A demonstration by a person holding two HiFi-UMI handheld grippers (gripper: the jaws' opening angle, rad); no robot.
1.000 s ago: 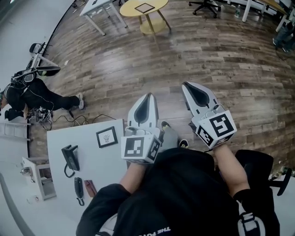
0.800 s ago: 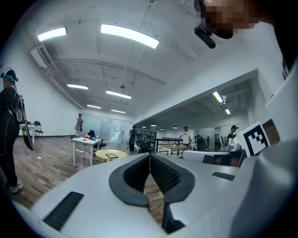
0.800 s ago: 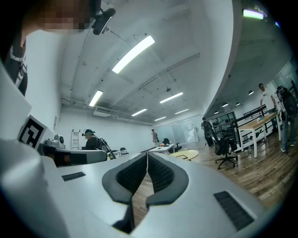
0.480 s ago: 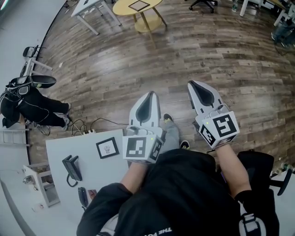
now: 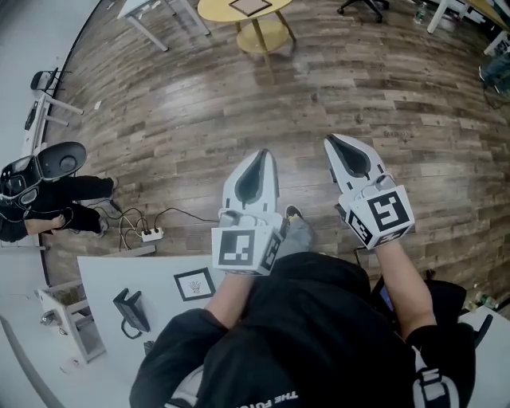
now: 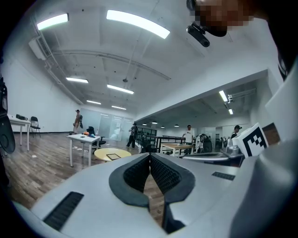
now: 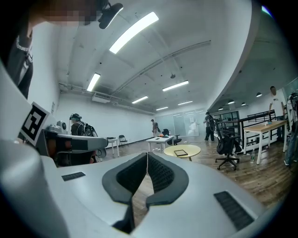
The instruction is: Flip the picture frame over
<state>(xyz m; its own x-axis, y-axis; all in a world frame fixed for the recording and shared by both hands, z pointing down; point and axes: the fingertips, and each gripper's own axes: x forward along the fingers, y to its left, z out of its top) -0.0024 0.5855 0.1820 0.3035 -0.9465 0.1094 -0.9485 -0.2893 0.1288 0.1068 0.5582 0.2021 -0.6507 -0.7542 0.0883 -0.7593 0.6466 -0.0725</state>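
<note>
A dark picture frame (image 5: pixel 249 6) lies flat on a round yellow table (image 5: pixel 219 11) far ahead across the wooden floor. In the left gripper view the frame (image 6: pixel 113 155) shows small on that table, and the frame (image 7: pixel 180 152) appears there in the right gripper view too. A second small frame (image 5: pixel 194 284) lies on the white desk (image 5: pixel 103 275) at my lower left. My left gripper (image 5: pixel 259 154) and right gripper (image 5: pixel 331 139) are held side by side over bare floor, pointing at the yellow table. Both are shut and hold nothing.
A desk phone (image 5: pixel 131 311) sits on the white desk. A person in black (image 5: pixel 40 199) crouches at the left, with a power strip and cables (image 5: pixel 147 233) on the floor nearby. A white table (image 5: pixel 151 12) and an office chair (image 5: pixel 362 6) flank the yellow table.
Both grippers have travelled forward over the floor together. The white desk with its small frame has slid down and back in the head view. Both stay shut.
</note>
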